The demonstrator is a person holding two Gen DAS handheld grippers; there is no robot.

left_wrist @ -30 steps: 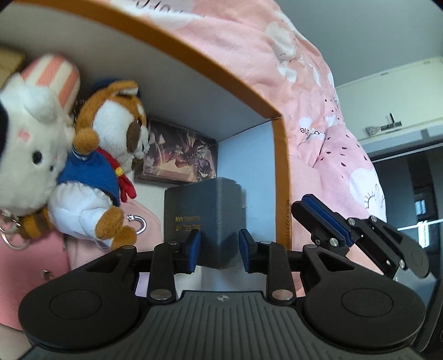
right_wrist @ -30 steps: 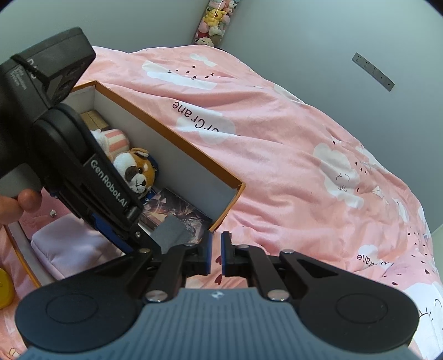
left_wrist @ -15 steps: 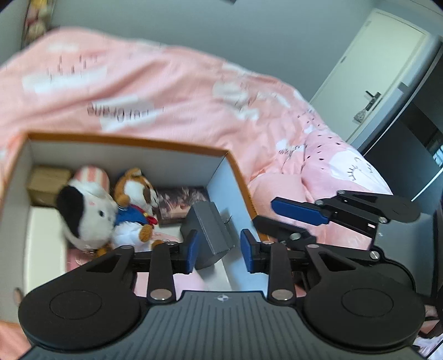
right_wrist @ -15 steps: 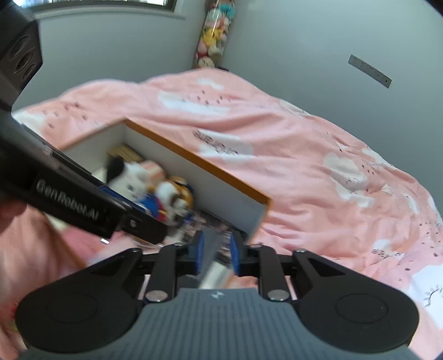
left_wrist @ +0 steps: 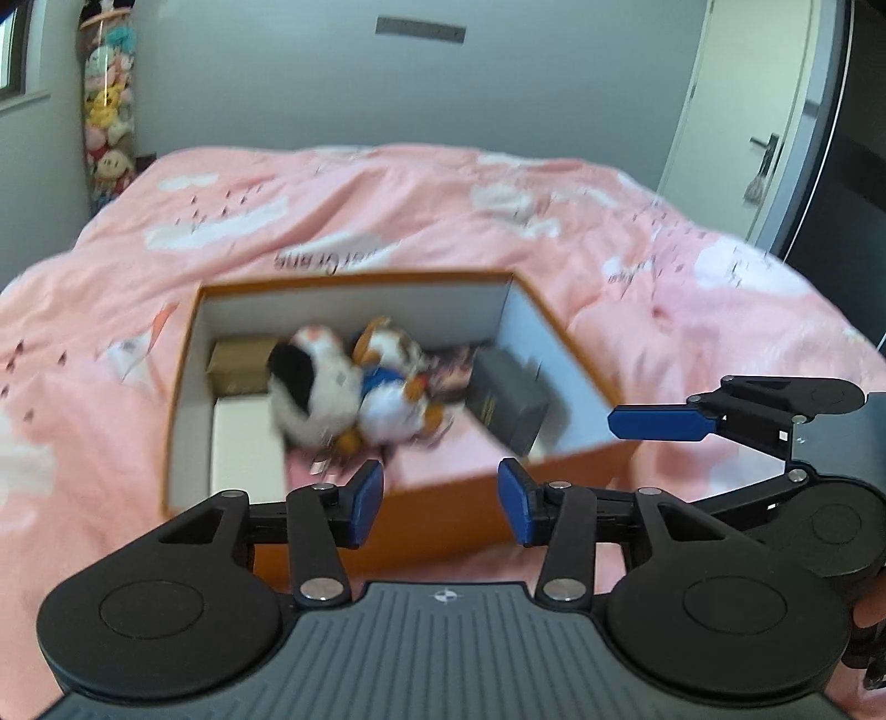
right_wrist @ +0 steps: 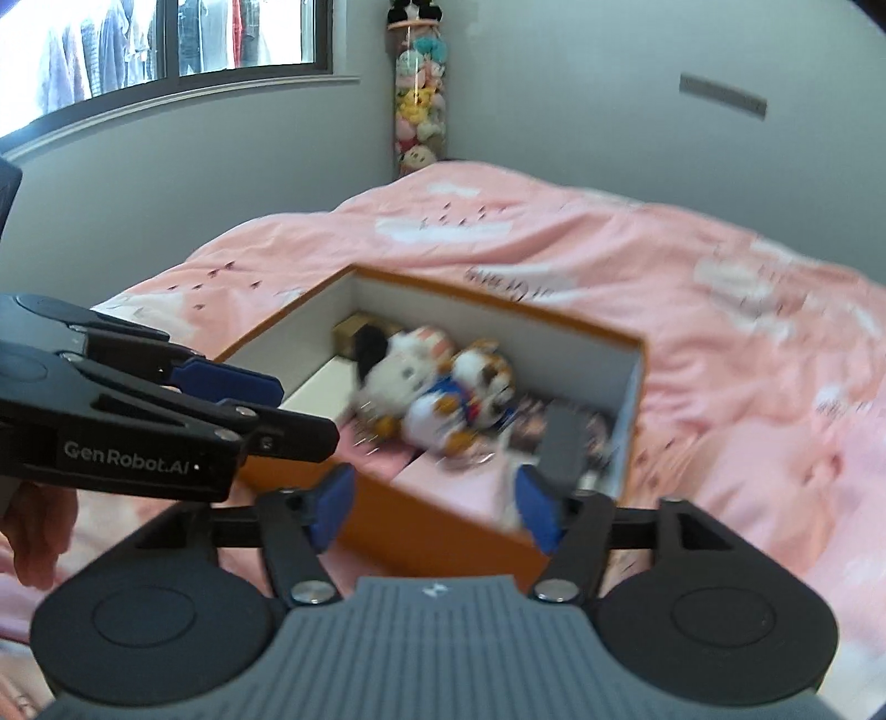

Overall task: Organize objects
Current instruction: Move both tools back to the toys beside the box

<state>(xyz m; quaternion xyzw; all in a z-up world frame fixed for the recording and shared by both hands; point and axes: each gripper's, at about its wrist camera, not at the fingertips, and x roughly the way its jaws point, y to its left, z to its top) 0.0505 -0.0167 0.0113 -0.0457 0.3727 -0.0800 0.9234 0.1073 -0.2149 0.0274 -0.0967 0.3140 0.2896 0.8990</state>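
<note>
An orange box (left_wrist: 443,515) (right_wrist: 421,526) with white inner walls sits on the pink bed. Inside lie a black-and-white plush (left_wrist: 315,387) (right_wrist: 393,371), a brown-and-white plush in blue (left_wrist: 393,393) (right_wrist: 470,393), a dark grey case (left_wrist: 509,396) (right_wrist: 565,443), a picture card (left_wrist: 454,368), a brown carton (left_wrist: 238,360) and a white slab (left_wrist: 243,448). My left gripper (left_wrist: 440,501) hovers before the box's near wall, jaws opening, nothing between them. My right gripper (right_wrist: 429,507) also hangs in front of the box, jaws opening and empty. Each gripper appears in the other's view.
The pink quilt (left_wrist: 387,221) with white cloud prints spreads around the box. A hanging column of plush toys (right_wrist: 418,111) fills the room's corner. A window (right_wrist: 166,50) is at the left wall, a white door (left_wrist: 747,127) at the right.
Both grippers pulled back and up from the box; the view went from inside it to above it. The grey case stays in the box. Both sets of jaws widened.
</note>
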